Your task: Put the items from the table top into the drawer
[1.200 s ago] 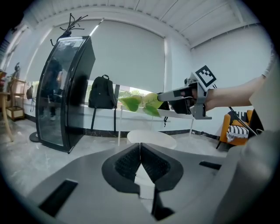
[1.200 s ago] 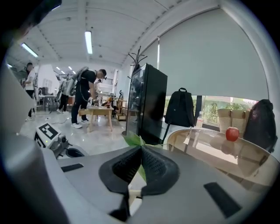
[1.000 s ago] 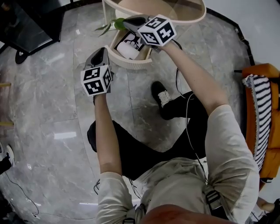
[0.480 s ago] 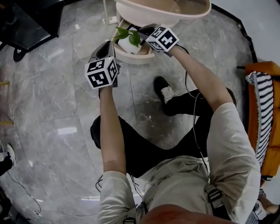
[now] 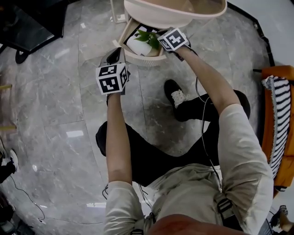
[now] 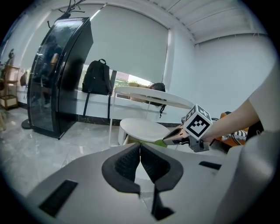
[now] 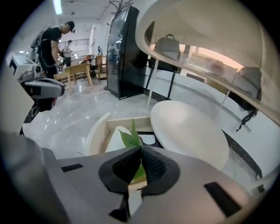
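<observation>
A green leafy sprig (image 5: pixel 147 36) hangs from my right gripper (image 5: pixel 155 34), which is shut on it just above the open drawer (image 5: pixel 138 57). In the right gripper view the leaves (image 7: pixel 131 138) stick up between the closed pads, over the drawer (image 7: pixel 97 127). A white object (image 7: pixel 114 139) lies inside. My left gripper (image 5: pixel 114 51) is beside the drawer's left front corner, shut and holding nothing. Its own view shows closed pads (image 6: pixel 129 162) and the right gripper (image 6: pixel 173 136) ahead.
The drawer belongs to a round cream side table (image 5: pixel 174 13) with a lower round shelf (image 7: pixel 188 127). The person's legs and shoe (image 5: pixel 174 96) rest on the marble floor. An orange chair (image 5: pixel 280 119) is at the right and a dark cabinet (image 6: pixel 65 74) at the left.
The right gripper has come down with the sprig, from the drawer's left edge to over its inside. The left gripper has sunk a little toward the drawer's front corner.
</observation>
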